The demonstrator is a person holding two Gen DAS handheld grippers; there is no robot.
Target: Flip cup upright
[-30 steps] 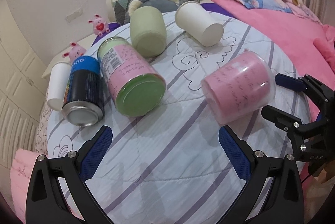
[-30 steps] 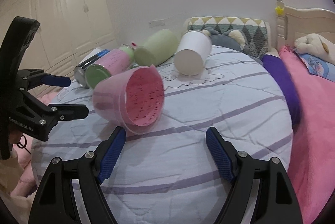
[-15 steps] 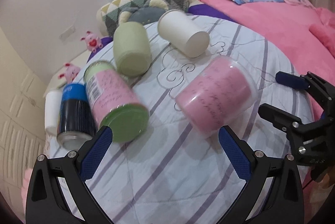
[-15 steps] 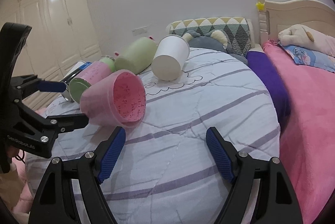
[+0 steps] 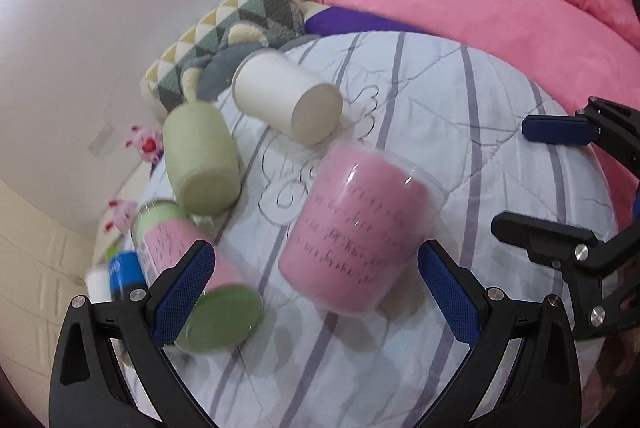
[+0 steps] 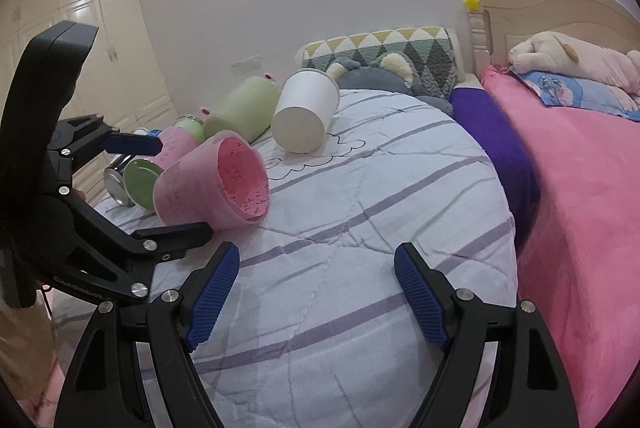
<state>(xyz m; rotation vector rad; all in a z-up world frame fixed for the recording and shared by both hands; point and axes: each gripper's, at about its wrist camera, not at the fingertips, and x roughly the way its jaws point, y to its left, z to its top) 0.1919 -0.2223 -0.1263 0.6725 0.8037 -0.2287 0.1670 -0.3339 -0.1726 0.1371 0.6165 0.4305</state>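
A pink translucent cup (image 5: 356,232) lies on its side on the striped bed cover, its base toward my left gripper. In the right wrist view its open mouth (image 6: 242,184) faces my right gripper. My left gripper (image 5: 314,292) is open, its blue pads on either side of the cup's base, close to it but apart. My right gripper (image 6: 316,294) is open and empty, a little in front of the cup's mouth. Each gripper shows in the other's view: the right one (image 5: 560,180) and the left one (image 6: 160,188).
Other containers lie on their sides behind: a white paper cup (image 5: 288,100), a green cup (image 5: 202,160), a pink-labelled jar with a green lid (image 5: 192,276) and a blue can (image 5: 124,268). A pink blanket (image 6: 580,208) and pillows lie to the right.
My left gripper has moved forward and turned toward the pink cup, which now sits between its pads. My right gripper has drawn back a little; the cup lies as before.
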